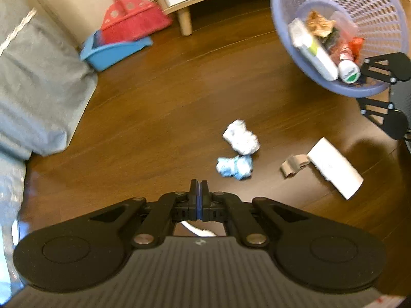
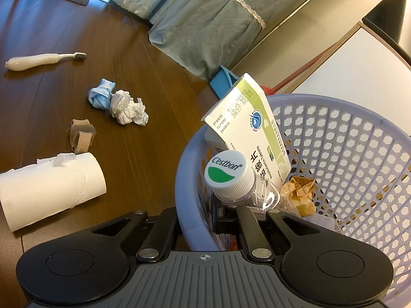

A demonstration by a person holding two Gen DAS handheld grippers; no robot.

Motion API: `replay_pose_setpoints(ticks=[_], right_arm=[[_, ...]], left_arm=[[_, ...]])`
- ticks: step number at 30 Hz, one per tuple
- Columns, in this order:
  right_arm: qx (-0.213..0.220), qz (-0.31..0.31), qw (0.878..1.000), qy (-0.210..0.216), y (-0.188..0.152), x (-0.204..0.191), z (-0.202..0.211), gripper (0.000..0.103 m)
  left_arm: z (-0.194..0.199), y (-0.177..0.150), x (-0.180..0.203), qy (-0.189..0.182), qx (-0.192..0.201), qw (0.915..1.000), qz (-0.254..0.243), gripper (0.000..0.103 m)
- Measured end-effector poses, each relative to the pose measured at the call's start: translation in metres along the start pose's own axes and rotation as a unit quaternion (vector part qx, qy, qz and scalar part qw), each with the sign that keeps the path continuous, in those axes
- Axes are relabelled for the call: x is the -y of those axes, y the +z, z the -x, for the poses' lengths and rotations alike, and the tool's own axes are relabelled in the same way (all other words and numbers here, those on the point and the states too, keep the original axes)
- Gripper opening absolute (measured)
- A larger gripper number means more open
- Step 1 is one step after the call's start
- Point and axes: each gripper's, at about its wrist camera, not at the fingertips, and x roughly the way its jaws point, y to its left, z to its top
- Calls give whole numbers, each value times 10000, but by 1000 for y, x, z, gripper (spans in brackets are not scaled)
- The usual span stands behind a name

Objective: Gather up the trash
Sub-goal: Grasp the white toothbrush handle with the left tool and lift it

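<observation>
**Trash scattered on the floor beside the lilac basket**

The lilac mesh basket [image 2: 346, 138] is the landmark. It is tilted and holds a green-and-white tablet box [image 2: 253, 131], a clear bottle with a white "Cestbon" cap [image 2: 226, 172] and a crumpled tan wrapper [image 2: 300, 187]. The right gripper [image 2: 218, 220] has its fingers pinched on the basket's near rim. Left of the basket, on the dark wooden floor [image 1: 159, 107], lie a crumpled white tissue [image 1: 241, 137] touching a balled blue mask [image 1: 235, 166], a small beige scrap [image 1: 292, 165], a torn white paper roll [image 1: 335, 166], and farther off a white toothbrush [image 2: 43, 60]. The left gripper [image 1: 198, 187] hangs above the floor, fingers pressed together and empty.
</observation>
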Motion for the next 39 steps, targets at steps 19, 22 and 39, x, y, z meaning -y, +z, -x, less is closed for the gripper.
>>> replay_pose_setpoints(ticks=[19,22,39], right_arm=[[-11,122,9999,1,-3,-2,2,4],[-11,124,9999,5,-3,-2,2,4],[-21,76,10000,-7,-2,-1,0,4]], left_arm=[[-121,-100,-19,-268,-871,9599,2651,23],[-123,-103,-18,-283,-907,9597,2644,22],[-28,-47,7,33,33,9977,679,16]])
